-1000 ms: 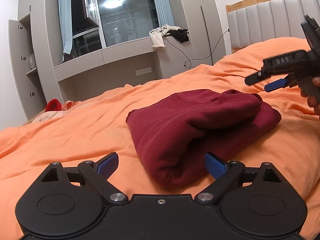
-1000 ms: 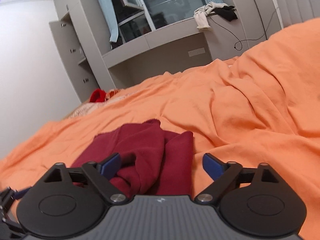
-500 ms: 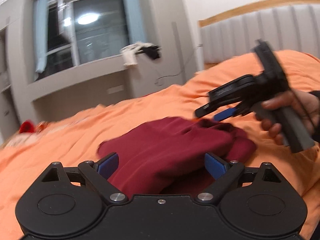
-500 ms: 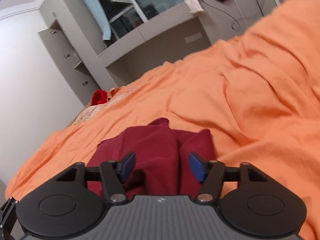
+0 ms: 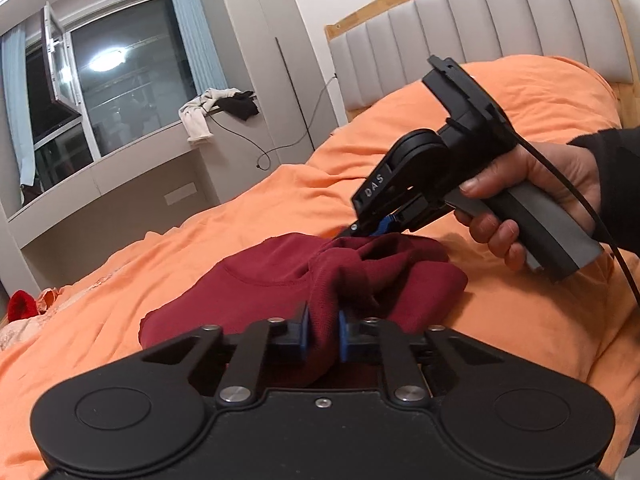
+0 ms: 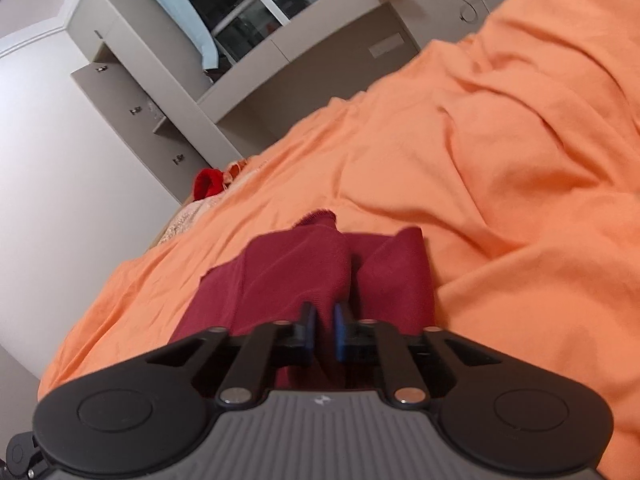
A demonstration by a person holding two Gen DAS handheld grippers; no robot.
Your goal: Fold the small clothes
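Both grippers clamped on the garment, ready to lift a fold.

Maroon garment (image 5: pixel 280 292) lies mid-frame on the orange bed (image 5: pixel 120 280); left gripper (image 5: pixel 322 334) pinches its near edge, right gripper (image 6: pixel 323 334) its far side, fingers closed on cloth.

An orange duvet (image 5: pixel 120 300) covers the bed, rumpled into soft folds, most deeply toward the head end. A grey padded headboard (image 5: pixel 480 20) with a wooden frame stands at that end. Near the bed's far corner lies a small red item (image 5: pixel 20 304) on a pale patterned cloth (image 6: pixel 180 220). Beyond the bed's far edge runs a grey window ledge (image 5: pixel 120 160), with white and black clothes (image 5: pixel 216 108) heaped on its right end and a black cable (image 5: pixel 280 140) hanging down from them. The window (image 5: pixel 120 76) above reflects a ceiling lamp; light blue curtains (image 5: pixel 192 28) hang beside it. A grey cupboard (image 6: pixel 132 92) with small knobs stands at the left.
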